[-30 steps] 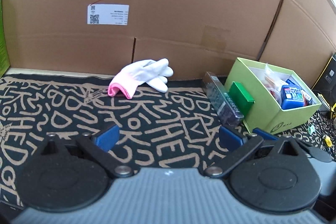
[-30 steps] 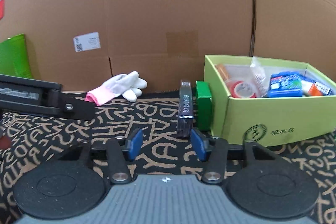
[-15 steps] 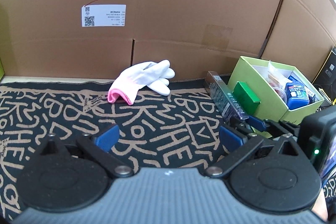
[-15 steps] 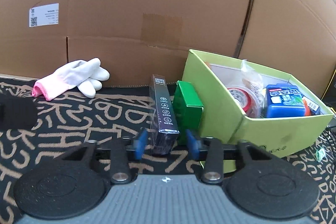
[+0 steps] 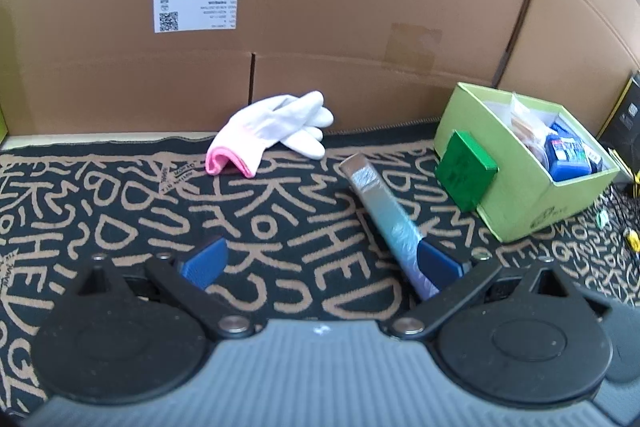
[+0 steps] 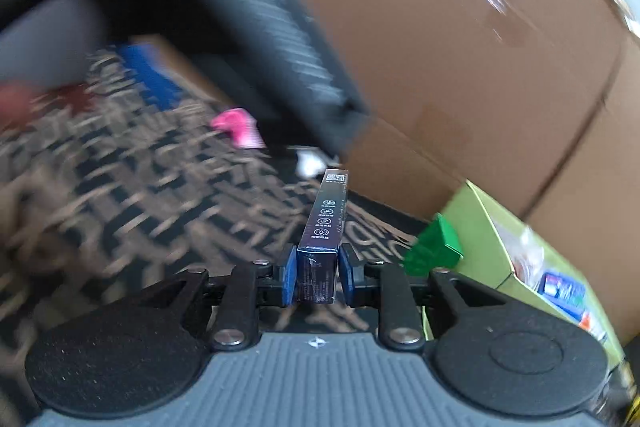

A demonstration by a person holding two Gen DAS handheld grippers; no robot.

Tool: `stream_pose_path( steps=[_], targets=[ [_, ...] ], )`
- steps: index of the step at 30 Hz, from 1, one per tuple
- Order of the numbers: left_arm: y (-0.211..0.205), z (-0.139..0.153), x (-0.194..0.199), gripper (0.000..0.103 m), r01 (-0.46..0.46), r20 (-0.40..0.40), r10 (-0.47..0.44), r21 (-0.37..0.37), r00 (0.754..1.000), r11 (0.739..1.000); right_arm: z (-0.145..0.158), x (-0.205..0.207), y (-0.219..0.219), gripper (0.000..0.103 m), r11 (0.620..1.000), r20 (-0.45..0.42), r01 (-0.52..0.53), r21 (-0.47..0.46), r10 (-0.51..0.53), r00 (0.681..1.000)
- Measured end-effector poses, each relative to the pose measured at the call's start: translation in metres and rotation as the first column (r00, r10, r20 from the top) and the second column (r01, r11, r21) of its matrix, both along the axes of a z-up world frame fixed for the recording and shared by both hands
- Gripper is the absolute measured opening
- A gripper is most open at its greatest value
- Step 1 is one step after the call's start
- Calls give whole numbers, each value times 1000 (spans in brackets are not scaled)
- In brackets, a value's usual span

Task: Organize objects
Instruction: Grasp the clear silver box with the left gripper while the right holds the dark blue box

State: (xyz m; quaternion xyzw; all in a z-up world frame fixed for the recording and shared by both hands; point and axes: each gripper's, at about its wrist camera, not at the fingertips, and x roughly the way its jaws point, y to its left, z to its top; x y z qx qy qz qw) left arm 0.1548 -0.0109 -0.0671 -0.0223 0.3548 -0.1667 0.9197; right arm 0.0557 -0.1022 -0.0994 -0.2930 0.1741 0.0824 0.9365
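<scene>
Right tongs (image 6: 317, 281) grip slim dark carton (image 6: 322, 247) by its end, probably bound for green box (image 6: 488, 247) | left tongs (image 5: 320, 263) wide, empty

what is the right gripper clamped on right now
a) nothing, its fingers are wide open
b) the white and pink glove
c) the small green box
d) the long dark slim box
d: in the right wrist view the right gripper has both blue pads pressed against the sides of the long dark slim box, while the glove lies on the mat and the small green box leans on the light green box.
</scene>
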Motion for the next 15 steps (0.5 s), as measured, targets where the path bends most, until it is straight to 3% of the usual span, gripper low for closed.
stream_pose_path(
  steps=[2,3,6,9,13,15],
  targets=[
    [3,0,-3,103,-4,3,3,3,1000,1000,-3,-23,4,26,998,2,-62,-30,62,998],
    [5,0,-3,103,-9,1,9,3,1000,1000,-3,-34,3,32,995,-3,-92,-30,92,996],
    [6,-1,2,103,-24,-20,24,-1,1000,1000,4,-48,-4,72,990,-45,-134,47,136,990],
    [-1,-4,8,103,-6,-46,6,1,999,1000,16,-43,-17,74,978,-74,-110,179,125,989],
    [-25,-7,21,103,63,-67,-62,10,996,998,26,-10,-40,74,905,-205,13,425,82,975],
    [-39,-10,30,101,90,-78,-88,30,993,995,25,5,-42,74,890,-241,77,450,38,970]
  ],
)
